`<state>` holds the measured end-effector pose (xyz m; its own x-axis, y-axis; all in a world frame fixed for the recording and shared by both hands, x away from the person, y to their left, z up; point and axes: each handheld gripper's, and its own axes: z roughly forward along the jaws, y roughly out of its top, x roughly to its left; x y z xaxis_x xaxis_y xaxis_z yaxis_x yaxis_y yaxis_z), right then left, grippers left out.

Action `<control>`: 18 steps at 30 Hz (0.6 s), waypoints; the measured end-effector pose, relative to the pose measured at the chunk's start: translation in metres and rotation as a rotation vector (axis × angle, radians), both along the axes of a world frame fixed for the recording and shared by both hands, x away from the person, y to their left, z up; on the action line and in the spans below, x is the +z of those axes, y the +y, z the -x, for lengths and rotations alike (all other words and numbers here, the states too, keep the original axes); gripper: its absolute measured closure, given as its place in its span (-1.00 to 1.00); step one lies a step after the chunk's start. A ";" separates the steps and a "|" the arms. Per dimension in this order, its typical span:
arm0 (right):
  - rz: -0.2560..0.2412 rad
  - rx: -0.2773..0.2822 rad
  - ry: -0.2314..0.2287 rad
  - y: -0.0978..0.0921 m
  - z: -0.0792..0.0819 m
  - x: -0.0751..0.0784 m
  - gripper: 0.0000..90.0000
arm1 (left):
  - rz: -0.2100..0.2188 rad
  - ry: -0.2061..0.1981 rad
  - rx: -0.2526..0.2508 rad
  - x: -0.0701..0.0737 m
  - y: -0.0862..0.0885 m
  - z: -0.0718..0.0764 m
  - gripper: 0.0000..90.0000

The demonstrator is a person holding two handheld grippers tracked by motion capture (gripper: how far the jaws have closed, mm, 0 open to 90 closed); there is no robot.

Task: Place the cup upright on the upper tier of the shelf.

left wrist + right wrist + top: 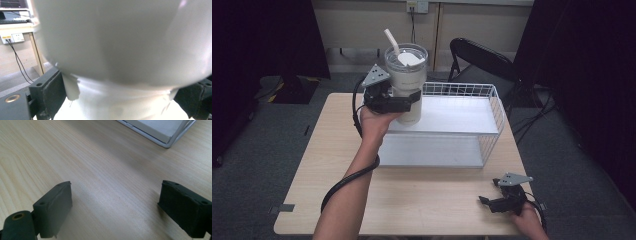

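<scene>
The left gripper [404, 102] clamps the tumbler [407, 82] above the wire rack [492, 112], not yet set down; the right gripper [492, 201] rests wide open, empty, on the worktop [422, 200].

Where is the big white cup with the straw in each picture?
High view: the white cup is near the top middle, held by the left gripper at the wire shelf's left end.
Left gripper view: the cup looms close up, between the jaws.
Right gripper view: no cup here, just tabletop between open jaws.
Shared landmark: the shelf, whose corner sits top right in the right gripper view.
</scene>
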<state>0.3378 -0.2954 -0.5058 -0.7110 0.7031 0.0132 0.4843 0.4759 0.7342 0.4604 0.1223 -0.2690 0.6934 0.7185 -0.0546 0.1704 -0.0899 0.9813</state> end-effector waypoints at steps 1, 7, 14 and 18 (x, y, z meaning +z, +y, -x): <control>0.002 0.000 0.000 0.000 0.000 0.000 -0.76 | 0.002 0.003 0.003 0.000 0.000 0.000 -0.82; 0.002 -0.001 0.001 0.000 0.000 0.000 -0.76 | -0.001 0.035 -0.006 -0.005 0.003 0.001 -0.85; 0.001 0.000 -0.001 0.000 0.000 0.000 -0.76 | -0.001 0.030 -0.002 -0.006 0.012 0.010 -0.84; 0.000 0.000 0.001 0.000 0.000 0.000 -0.76 | -0.012 0.032 -0.011 -0.007 0.019 0.017 -0.83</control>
<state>0.3378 -0.2954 -0.5057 -0.7108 0.7032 0.0138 0.4848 0.4756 0.7340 0.4432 0.1413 -0.2757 0.6994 0.7115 -0.0682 0.2008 -0.1040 0.9741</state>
